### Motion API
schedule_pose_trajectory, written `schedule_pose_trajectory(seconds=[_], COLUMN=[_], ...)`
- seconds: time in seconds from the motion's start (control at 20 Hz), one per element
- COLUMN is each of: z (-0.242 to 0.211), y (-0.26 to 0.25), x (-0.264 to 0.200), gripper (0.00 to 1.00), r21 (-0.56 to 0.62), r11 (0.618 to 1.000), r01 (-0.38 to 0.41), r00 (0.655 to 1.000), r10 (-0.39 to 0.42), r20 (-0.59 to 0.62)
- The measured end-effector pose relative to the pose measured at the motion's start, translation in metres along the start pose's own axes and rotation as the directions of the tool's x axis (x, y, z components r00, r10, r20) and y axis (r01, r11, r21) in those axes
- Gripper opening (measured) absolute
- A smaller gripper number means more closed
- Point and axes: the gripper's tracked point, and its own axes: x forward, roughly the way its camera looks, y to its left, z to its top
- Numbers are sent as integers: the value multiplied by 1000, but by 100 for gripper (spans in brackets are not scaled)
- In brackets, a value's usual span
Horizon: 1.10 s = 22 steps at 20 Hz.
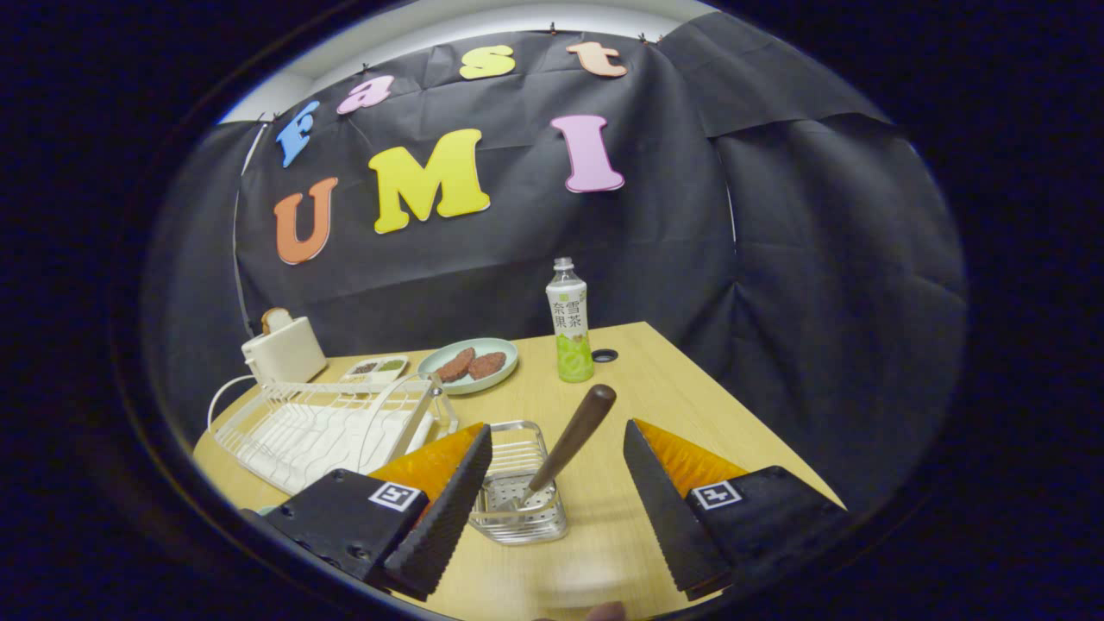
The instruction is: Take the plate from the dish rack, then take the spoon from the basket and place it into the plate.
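Note:
A small metal basket (533, 521) stands on the wooden table between my two fingers, closer to the left one. A spoon with a brown wooden handle (576, 434) stands in it, leaning to the right, its top reaching about level with the fingertips. My gripper (556, 429) is open, with the fingers wide apart on either side of the handle and not touching it. The white wire dish rack (319, 423) lies to the left, just beyond the left finger, and I see no plate in it.
A pale green plate (509, 355) holding two brown patties sits beyond the rack. A green drink bottle (569, 323) stands past the basket, next to a hole in the table (605, 354). A cream toaster (283, 349) and a small sauce tray (375, 368) sit at the far left.

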Motion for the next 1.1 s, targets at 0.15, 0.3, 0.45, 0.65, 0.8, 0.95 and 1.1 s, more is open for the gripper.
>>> schedule_pose_trajectory(seconds=[0.15,0.3,0.45,0.65,0.8,0.95,1.1], z=[3,10,15,20,29,45,75], y=[1,5,10,25,29,38,38], x=[12,14,8,1,-1,-13,-35], gripper=[89,73,53,23,17,14,13], r21=[-1,-1,-10,-1,-28,-52,-103], r11=[1000,1000,1000,999,999,998,995], r01=[-12,-26,-26,-52,-33,-33,6], r00=[1000,1000,1000,999,999,997,987], r10=[12,26,26,52,34,37,11], r20=[-6,7,15,10,28,67,162])
